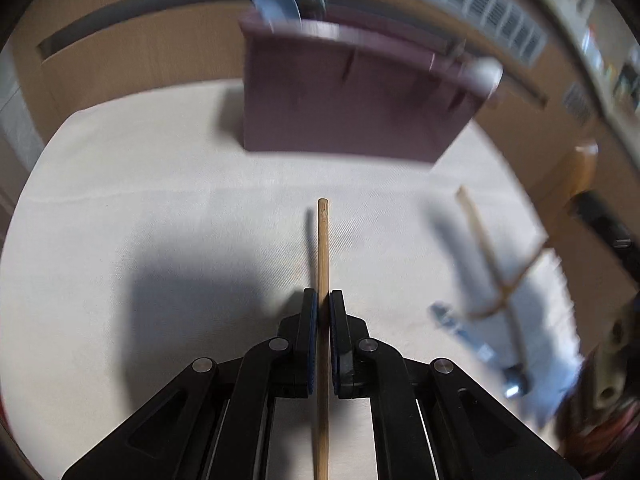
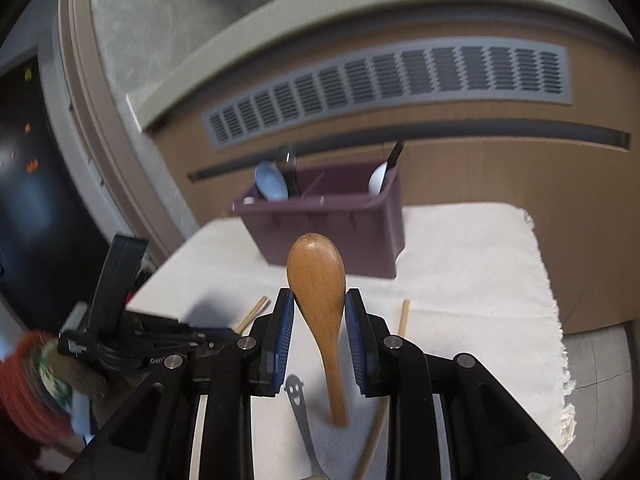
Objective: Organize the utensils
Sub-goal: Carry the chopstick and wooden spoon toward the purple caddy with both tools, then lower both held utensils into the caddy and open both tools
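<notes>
Left wrist view: nearest the lens, the left gripper has its pads pressed together on a single chopstick, which runs straight up the centre of the frame above the cloth. At upper centre stands the purple bin, blurred. A blue spoon and a dark utensil sit at its left end, a white spoon at its right end; I cannot tell the dividers apart. At right, a loose chopstick and a blurred metal utensil lie on the cloth.

Right wrist view: the right gripper stands wider and pinches a wooden spoon by the bowl, handle toward the camera, in front of the bin. Below lie a metal handle with a smiley cut-out and more chopsticks.

Progress, judged: partly done. Three or so pieces are binned, two are in the grippers, and several are left on the cloth.
</notes>
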A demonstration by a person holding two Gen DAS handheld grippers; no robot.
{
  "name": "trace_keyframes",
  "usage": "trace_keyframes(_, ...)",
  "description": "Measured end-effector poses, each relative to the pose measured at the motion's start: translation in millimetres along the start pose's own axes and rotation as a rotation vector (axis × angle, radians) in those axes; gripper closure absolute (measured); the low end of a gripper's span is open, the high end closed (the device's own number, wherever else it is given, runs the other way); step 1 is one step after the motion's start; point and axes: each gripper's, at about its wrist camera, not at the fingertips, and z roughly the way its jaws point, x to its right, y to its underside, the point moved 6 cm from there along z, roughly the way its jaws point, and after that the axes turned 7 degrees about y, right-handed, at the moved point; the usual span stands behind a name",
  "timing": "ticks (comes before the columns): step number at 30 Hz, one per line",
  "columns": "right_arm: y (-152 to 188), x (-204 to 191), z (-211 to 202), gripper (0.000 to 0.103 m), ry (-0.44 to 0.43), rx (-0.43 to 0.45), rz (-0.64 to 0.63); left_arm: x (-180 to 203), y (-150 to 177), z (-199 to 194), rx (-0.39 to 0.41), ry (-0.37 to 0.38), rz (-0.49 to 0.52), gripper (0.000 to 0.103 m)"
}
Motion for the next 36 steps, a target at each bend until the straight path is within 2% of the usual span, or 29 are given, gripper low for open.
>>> trace_keyframes(3,-6.7,0.2,-6.7,0.101,0.002,0.023,-0.006,11.5,-9.8,-31.0,0.144,0.062,-0.027,0.097)
trace_keyframes(5,-9.6,1.5,-9.5,0.101,0.015,0.030,-0.031,18.0,-15.8,-49.4,0.226,0.063,-0.022,0.097)
trace_keyframes(9,2.5,-9.4,14.9,0.100,-0.041,-0.105,-0.092,24.1,-23.1,-79.8,0.357,0.024,0.004,0.097)
trace_keyframes(10,8.3,-10.5,25.1,0.099,-0.055,-0.158,-0.103,21.4,-23.7,-93.2,0.416,0.013,-0.004,0.097)
trace_keyframes(13,15.9,-10.7,51.8,0.095,-0.008,-0.208,-0.141,16.8,-27.9,-116.3,0.554,-0.034,-0.024,0.097)
trace_keyframes(14,17.2,-12.0,63.8,0.094,0.002,-0.227,-0.167,15.4,-28.0,-119.1,0.573,-0.041,-0.028,0.097)
trace_keyframes(19,26.3,-14.7,116.3,0.093,0.048,-0.339,-0.245,2.1,-33.8,-117.9,0.559,-0.029,-0.058,0.097)
trace_keyframes(22,34.1,-18.4,132.8,0.088,0.044,-0.406,-0.251,-7.3,-31.5,-115.9,0.548,-0.021,-0.075,0.097)
trace_keyframes(26,34.1,-26.9,135.3,0.079,0.040,-0.376,-0.272,-20.6,-29.4,-104.7,0.529,-0.003,-0.111,0.097)
trace_keyframes(31,20.9,-35.2,156.9,0.077,0.088,-0.367,-0.331,-34.5,-28.1,-96.6,0.521,-0.001,-0.147,0.097)
trace_keyframes(36,11.2,-40.7,174.5,0.075,0.090,-0.367,-0.354,-42.5,-26.3,-93.4,0.520,-0.008,-0.169,0.097)
